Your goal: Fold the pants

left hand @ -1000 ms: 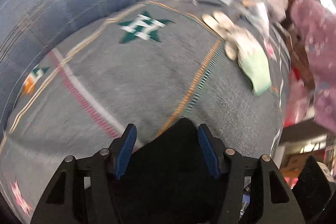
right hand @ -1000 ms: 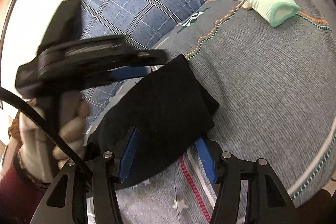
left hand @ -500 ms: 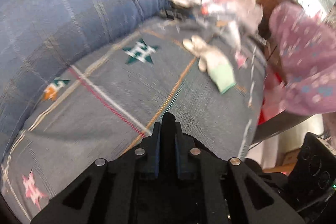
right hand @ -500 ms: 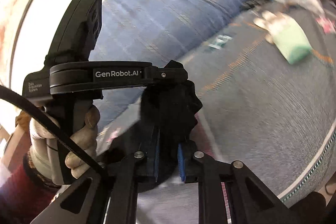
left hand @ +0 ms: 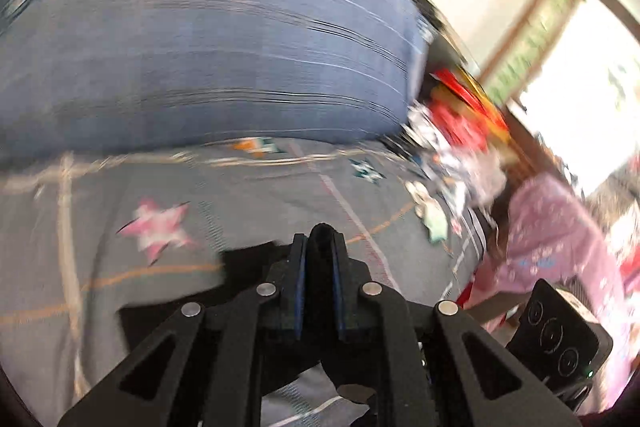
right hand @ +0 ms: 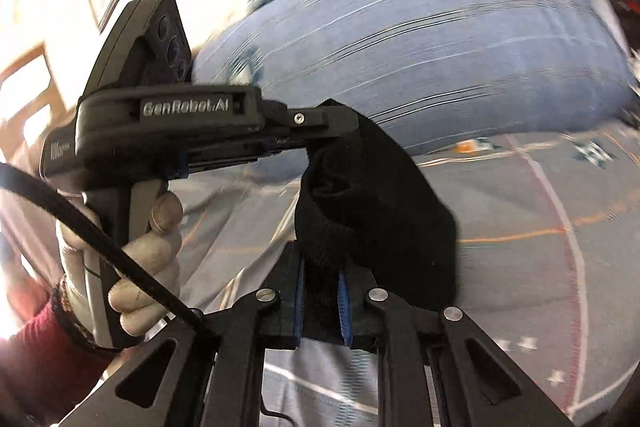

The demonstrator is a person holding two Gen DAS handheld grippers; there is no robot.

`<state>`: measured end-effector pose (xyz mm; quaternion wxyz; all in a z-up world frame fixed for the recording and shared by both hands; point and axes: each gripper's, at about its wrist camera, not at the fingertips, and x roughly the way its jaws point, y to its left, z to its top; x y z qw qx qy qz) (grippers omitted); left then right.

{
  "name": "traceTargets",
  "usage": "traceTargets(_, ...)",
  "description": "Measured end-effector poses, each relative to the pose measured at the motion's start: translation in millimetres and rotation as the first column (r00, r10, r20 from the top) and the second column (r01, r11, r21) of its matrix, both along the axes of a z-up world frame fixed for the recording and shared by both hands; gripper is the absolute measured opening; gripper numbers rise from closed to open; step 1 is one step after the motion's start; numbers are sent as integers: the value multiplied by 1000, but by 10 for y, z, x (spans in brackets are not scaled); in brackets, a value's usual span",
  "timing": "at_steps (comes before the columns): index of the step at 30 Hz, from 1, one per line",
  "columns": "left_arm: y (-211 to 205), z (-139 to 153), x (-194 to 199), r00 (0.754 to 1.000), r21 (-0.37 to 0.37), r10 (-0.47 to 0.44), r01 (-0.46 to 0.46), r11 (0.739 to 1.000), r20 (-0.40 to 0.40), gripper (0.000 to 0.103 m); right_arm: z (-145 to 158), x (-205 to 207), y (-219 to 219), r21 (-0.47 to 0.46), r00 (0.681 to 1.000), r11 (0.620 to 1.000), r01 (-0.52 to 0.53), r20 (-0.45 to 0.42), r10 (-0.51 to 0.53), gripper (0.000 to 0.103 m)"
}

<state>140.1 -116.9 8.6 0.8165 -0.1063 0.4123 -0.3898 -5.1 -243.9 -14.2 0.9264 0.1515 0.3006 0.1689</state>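
A: What does the left gripper (left hand: 319, 247) have?

B: Its blue-padded jaws are pinched tight on a fold of the black knit pants (left hand: 320, 239). The right gripper (right hand: 321, 281) is clamped on the same black knit pants (right hand: 376, 203), raised above the grey star-patterned bedspread (right hand: 520, 267).

A: And farther out?

B: A blue plaid pillow (left hand: 208, 47) at the far side; a mint-green sock (left hand: 437, 227) far right.
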Motion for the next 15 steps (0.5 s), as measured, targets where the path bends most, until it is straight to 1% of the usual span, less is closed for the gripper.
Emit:
traceTargets(4,562,-323,50,992,-56,99,-103,993,-77,11,-163,204,503,-67,995,994,-83,-55,79,14)
traceTargets(6,847,-536,94,981,-91,144,-156,984,-131,11,-256,274,694,-97,991,989,-111,-80,103,14)
traceTargets(9,1110,-787,153,965,-114,184,-207,972,-186,11,-432,433,971,-133,982,979,-152,-130,135,14)
traceTargets(12,1301,-1069,249,944,-118,224,-258,959,-244,11,-590,588,1148,-171,975,969,-179,-165,151,14)
traceTargets(13,1348,-1129,262,939,-113,232,-267,957,-254,11,-648,654,1207,-182,971,965,-189,-180,156,14)
traceTargets(15,1430,-1298,316,923,-91,261,-297,951,-284,11,-760,724,1297,-196,965,959,-204,-204,163,14)
